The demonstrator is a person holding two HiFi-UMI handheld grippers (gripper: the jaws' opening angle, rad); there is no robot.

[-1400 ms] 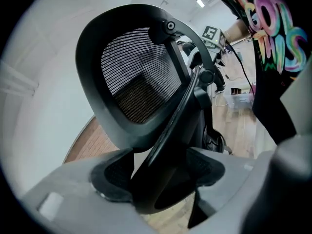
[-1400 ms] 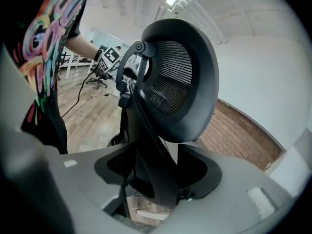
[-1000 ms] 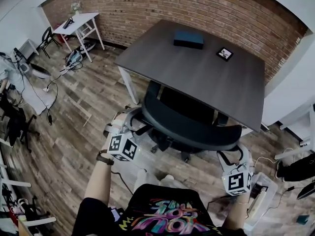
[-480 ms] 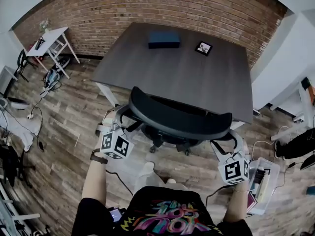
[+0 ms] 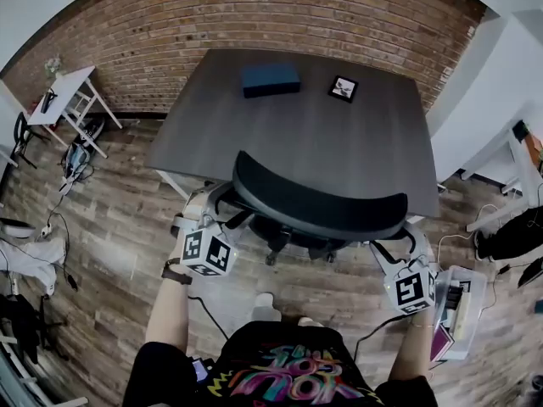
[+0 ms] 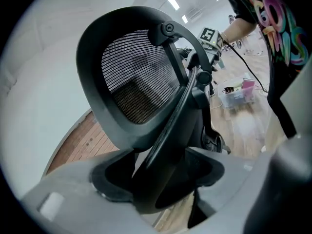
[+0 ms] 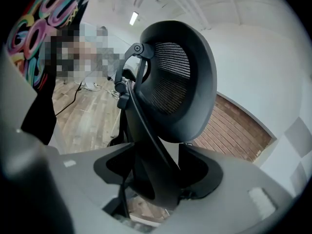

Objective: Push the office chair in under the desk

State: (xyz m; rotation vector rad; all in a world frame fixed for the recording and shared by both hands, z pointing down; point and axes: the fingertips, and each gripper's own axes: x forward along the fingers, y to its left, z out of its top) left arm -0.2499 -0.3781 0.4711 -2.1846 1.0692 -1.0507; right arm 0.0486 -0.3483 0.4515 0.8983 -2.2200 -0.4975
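the office chair (image 5: 318, 206) stands at the near edge of the desk (image 5: 297, 138), its curved backrest along that edge and its seat mostly hidden under the dark top. the left gripper (image 5: 210, 214) is at the chair's left side, by the desk's near-left corner. its jaws are closed around a dark arm strut of the chair, which fills the gap between them. the right gripper (image 5: 397, 259) sits below the desk's near-right corner, jaws set wide yet clamped on the chair's other arm strut.

toward the desk's far edge lie a dark blue box (image 5: 270, 80) and, just right of it, a small framed square (image 5: 343, 87). a brick wall (image 5: 254, 15) runs behind the desk. a small white table (image 5: 68, 96) stands well left of the desk, and a clear bin (image 5: 458, 308) rests on the floor off its near-right corner.
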